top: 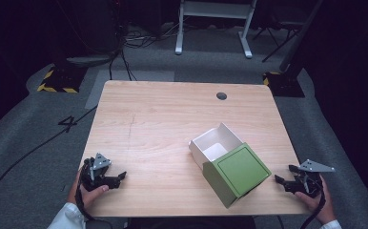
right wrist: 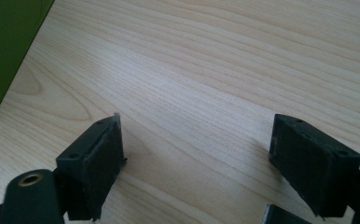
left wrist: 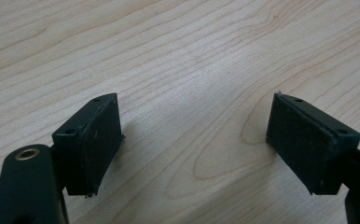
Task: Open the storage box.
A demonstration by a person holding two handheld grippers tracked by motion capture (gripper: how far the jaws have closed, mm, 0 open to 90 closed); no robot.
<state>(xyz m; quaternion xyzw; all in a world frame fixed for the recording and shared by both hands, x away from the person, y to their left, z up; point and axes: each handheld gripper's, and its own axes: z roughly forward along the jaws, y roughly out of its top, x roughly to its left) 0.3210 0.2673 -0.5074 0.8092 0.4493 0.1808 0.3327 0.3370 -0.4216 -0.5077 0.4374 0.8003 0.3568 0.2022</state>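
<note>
A white open box lies on the wooden table, right of centre. Its green lid leans against the box's near side, toward the front edge. My left gripper rests at the table's front left corner, held by a hand, jaws wide apart over bare wood. My right gripper sits at the front right edge, just right of the lid, open with nothing between its jaws. A green face of the lid fills the upper left corner of the right gripper view.
A round cable hole sits near the table's far right edge. Beyond the table are a white frame's legs, floor cables and yellow-black striped bases on grey carpet.
</note>
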